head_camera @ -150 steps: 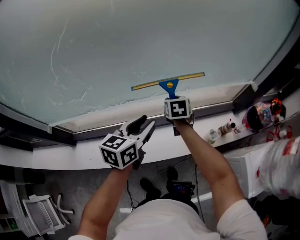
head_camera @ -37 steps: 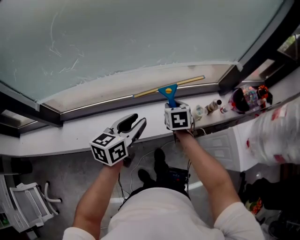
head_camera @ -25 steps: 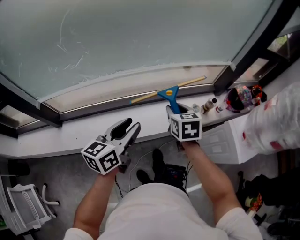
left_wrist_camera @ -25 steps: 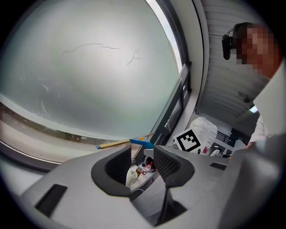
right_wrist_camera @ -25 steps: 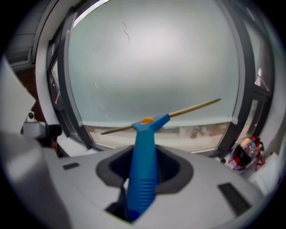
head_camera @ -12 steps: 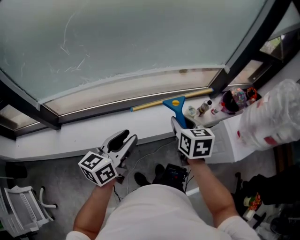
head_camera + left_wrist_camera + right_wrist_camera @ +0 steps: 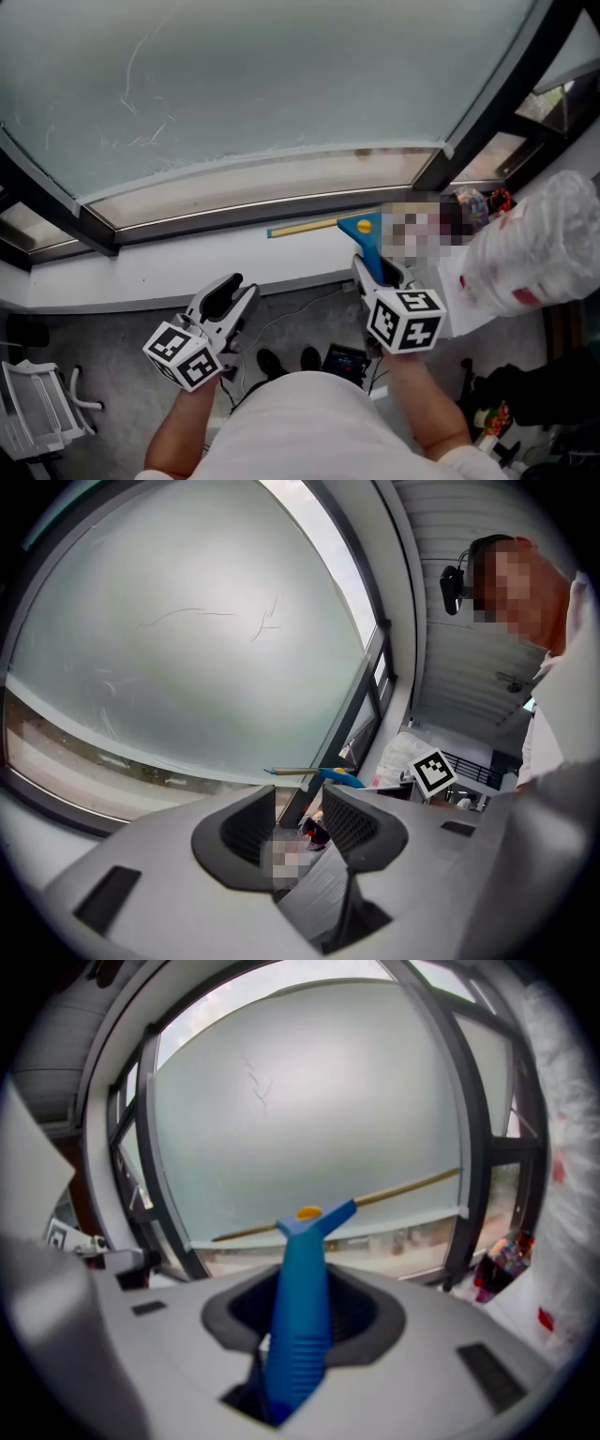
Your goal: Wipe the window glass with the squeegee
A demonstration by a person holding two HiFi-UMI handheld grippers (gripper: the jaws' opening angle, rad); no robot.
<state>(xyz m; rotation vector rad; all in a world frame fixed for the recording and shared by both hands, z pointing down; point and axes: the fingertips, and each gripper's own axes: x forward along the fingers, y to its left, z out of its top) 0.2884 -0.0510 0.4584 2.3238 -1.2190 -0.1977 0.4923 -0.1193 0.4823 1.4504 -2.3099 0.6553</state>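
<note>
Head view. One squeegee point(image 7: 361, 227) is clamped by its blue handle in the closed jaws of the right gripper point(image 7: 380, 274). The handle runs from 6 to 12 o'clock, head toward 12. The blade's long axis lies 9 to 3 o'clock over the white sill point(image 7: 141, 267), below the window glass point(image 7: 281, 84) and off it. The left gripper point(image 7: 228, 298), second of two, sits at 7 o'clock, jaws apart and empty.
</note>
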